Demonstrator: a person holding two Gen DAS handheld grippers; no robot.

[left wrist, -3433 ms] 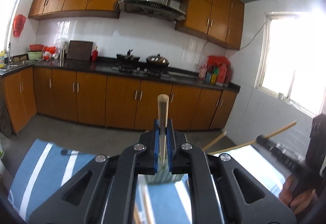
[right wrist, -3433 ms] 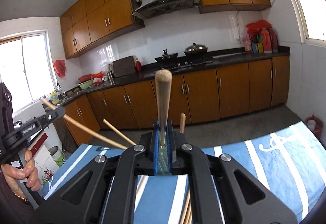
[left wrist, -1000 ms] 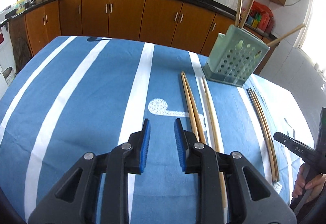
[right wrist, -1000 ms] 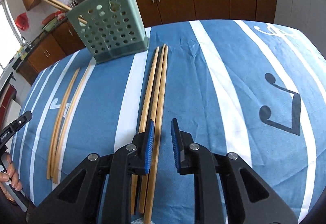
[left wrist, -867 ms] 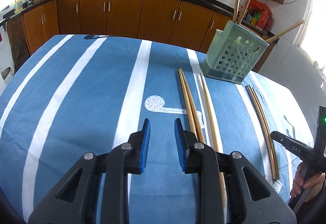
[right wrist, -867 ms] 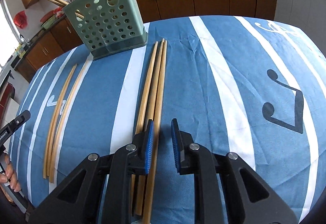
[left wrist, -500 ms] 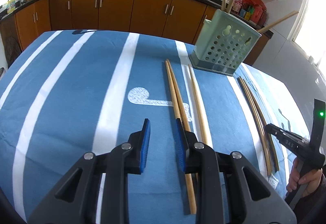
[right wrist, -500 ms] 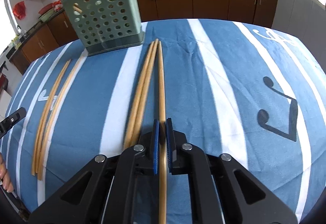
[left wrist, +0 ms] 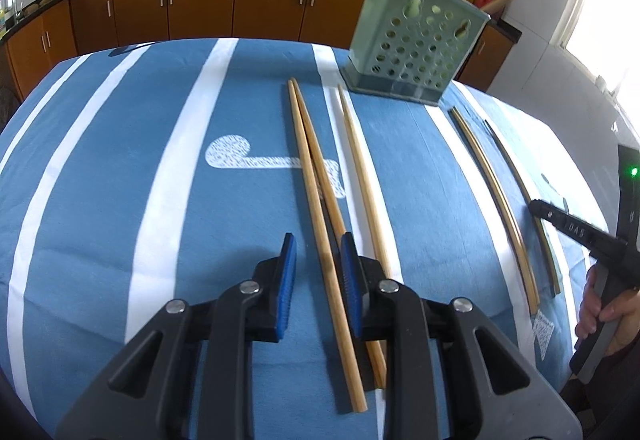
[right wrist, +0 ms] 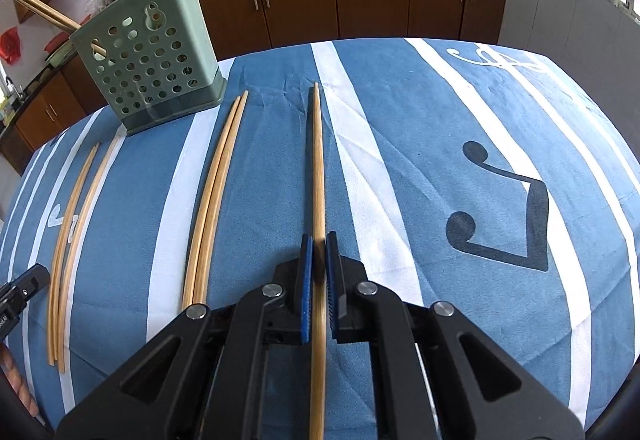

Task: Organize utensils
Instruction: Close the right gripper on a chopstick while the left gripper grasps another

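Chopstick [right wrist: 318,175] now pinched by right gripper [right wrist: 316,252], lifted off its pair. Left gripper [left wrist: 318,258] fingers, just narrowing, straddle another chopstick [left wrist: 316,199] without pressing. Holder [right wrist: 150,51] next, likely.

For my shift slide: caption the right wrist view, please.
Right gripper, jaws shut on one chopstick, beside a green holder.

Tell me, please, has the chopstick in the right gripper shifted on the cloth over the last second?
Yes. The chopstick lay against the pair of chopsticks; it now lies apart from them, further from the green holder, clamped in the right gripper.
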